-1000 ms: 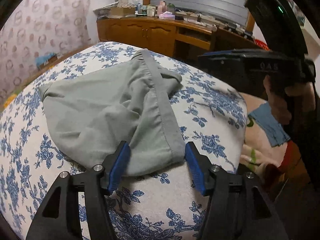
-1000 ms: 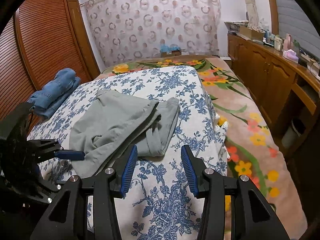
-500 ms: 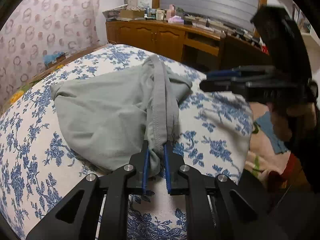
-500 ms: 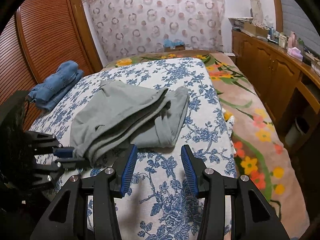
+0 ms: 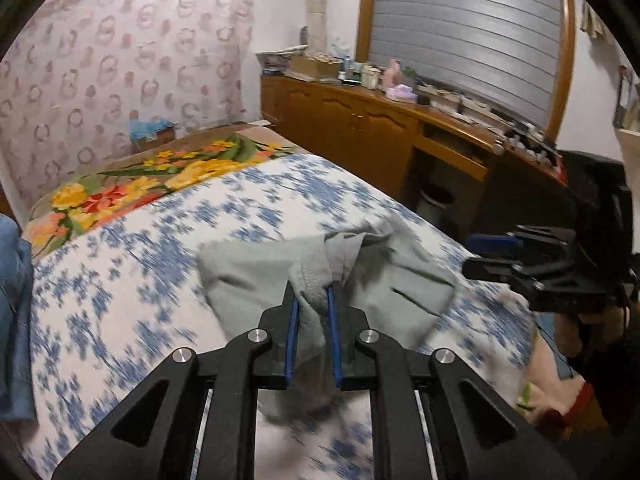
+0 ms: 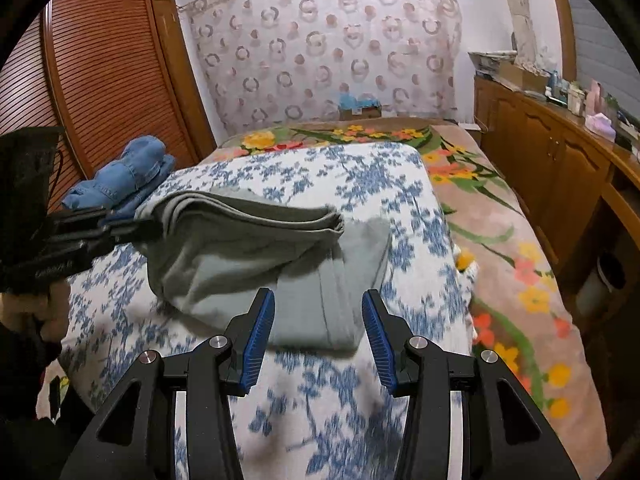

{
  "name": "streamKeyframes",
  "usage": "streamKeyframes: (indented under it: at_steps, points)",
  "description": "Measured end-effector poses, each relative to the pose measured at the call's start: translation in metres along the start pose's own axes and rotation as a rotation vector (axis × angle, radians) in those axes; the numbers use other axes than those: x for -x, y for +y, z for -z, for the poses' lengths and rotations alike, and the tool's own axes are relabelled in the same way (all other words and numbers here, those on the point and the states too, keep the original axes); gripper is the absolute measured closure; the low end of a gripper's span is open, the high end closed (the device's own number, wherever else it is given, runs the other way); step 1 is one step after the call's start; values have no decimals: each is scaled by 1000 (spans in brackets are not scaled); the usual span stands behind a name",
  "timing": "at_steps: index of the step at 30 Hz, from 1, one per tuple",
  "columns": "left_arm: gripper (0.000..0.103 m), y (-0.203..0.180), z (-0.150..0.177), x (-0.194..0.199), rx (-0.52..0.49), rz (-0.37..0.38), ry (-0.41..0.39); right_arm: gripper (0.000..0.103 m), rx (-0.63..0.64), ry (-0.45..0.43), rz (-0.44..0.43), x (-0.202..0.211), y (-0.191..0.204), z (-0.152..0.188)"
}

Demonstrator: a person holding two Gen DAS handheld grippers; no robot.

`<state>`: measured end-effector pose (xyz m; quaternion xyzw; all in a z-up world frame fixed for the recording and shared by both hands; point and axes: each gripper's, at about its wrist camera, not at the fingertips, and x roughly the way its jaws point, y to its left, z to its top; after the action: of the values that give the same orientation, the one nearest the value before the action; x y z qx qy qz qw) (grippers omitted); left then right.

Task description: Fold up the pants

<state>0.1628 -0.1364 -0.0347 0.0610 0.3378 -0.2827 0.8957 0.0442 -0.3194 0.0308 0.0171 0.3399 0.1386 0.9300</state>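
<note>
Grey-green pants (image 6: 256, 256) lie partly folded on the blue-flowered bedspread (image 6: 360, 176). My left gripper (image 5: 313, 300) is shut on a bunched edge of the pants (image 5: 312, 280) and holds that end lifted off the bed, so the layers hang in a raised fold. In the right wrist view the left gripper (image 6: 132, 228) shows at the left, gripping the raised end. My right gripper (image 6: 318, 320) is open and empty, just above the near end of the pants. It also shows at the right of the left wrist view (image 5: 496, 252).
Folded blue jeans (image 6: 120, 180) lie at the far left of the bed by a wooden slatted wardrobe (image 6: 92, 80). A flowered blanket (image 6: 500, 240) covers the bed's right side. A cluttered wooden cabinet (image 6: 560, 152) runs along the right wall.
My left gripper shut on the near edge of the pants, then lifted it and carried it over the bed. The right gripper stayed open and moved closer to the pants.
</note>
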Motion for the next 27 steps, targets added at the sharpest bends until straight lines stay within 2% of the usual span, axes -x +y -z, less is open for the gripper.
streamKeyframes:
  at_steps: [5, 8, 9, 10, 16, 21, 26, 27]
  points:
    - [87, 18, -8, -25, 24, -7, 52, 56, 41, 4, 10, -23, -2, -15]
    - [75, 26, 1, -35, 52, -34, 87, 56, 57, 33, 6, -44, -5, -22]
    - [64, 30, 4, -36, 71, -39, 91, 56, 59, 51, 6, -51, -7, -23]
    - [59, 33, 6, -35, 87, -38, 90, 56, 64, 66, 3, -56, -6, -25]
    - [56, 45, 17, -23, 133, -16, 75, 56, 96, 111, -4, -74, -2, -29]
    - [55, 45, 19, -38, 134, -8, 110, 56, 138, 136, 3, -90, 0, -38]
    - [56, 41, 17, -50, 108, -19, 97, 60, 136, 147, -24, -105, -1, -44]
    - [60, 41, 16, -52, 97, -28, 94, 62, 141, 146, -28, -107, -1, -45]
